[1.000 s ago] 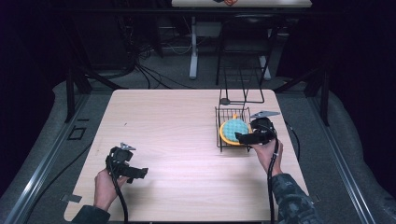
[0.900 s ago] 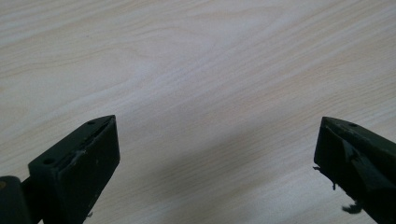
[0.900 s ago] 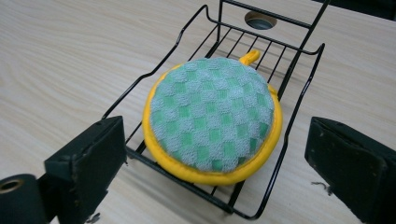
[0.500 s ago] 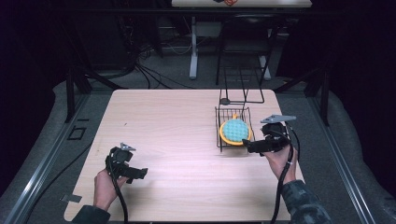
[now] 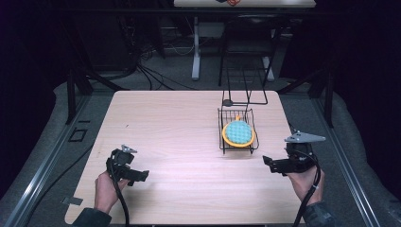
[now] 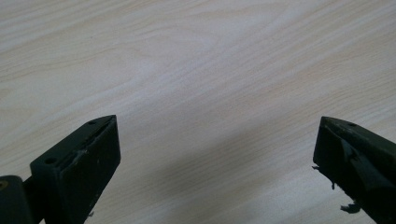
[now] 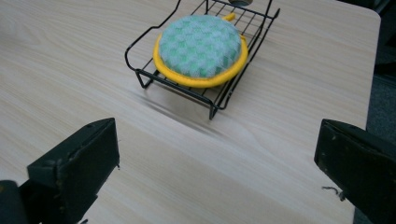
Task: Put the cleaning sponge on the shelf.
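Your right gripper (image 5: 274, 165) has withdrawn, jaws apart, leaving the sponge (image 7: 201, 43) ahead in the wire rack (image 7: 219, 95); left gripper (image 5: 137, 176) also gapes.

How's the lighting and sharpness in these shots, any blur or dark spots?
High view: table evenly lit, surroundings nearly black, picture soft. Left gripper view: wood grain sharp, a soft shadow between the jaws. Right gripper view: sponge and rack fairly crisp, a smeared shadow beside the rack, jaws dark with little detail.
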Tool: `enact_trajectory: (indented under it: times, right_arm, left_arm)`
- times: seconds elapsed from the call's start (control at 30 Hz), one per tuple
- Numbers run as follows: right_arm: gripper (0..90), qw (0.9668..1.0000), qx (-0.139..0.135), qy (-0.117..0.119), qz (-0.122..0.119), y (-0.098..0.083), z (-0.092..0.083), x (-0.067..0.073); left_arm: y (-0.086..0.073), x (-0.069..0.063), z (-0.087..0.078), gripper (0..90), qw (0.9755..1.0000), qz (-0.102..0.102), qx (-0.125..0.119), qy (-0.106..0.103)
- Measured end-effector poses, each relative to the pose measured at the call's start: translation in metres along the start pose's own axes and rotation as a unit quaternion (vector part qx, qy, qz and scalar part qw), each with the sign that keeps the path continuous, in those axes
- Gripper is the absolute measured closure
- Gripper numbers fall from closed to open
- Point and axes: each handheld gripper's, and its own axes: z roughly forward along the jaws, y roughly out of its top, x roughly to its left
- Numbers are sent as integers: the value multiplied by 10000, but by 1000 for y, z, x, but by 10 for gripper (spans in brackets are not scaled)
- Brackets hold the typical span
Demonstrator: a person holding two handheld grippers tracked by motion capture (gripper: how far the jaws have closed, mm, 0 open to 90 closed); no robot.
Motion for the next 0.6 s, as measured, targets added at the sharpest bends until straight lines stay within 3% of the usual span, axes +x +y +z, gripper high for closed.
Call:
enact_trajectory:
  times: [0.4, 0.53, 0.6]
  right_arm:
    - [0, 9995, 39, -97, 300, -34, -16, -15]
    - [0, 9988, 205, -138, 422, -49, -11, -18]
    - [0, 9981, 425, -198, 400, -58, -5, -18]
  left_arm:
    - [0, -1, -1, 4, 10000, 11, 0, 34]
    - [-1, -1, -1, 2, 10000, 32, -24, -24]
    - [0, -2, 0, 2, 10000, 45, -20, -35]
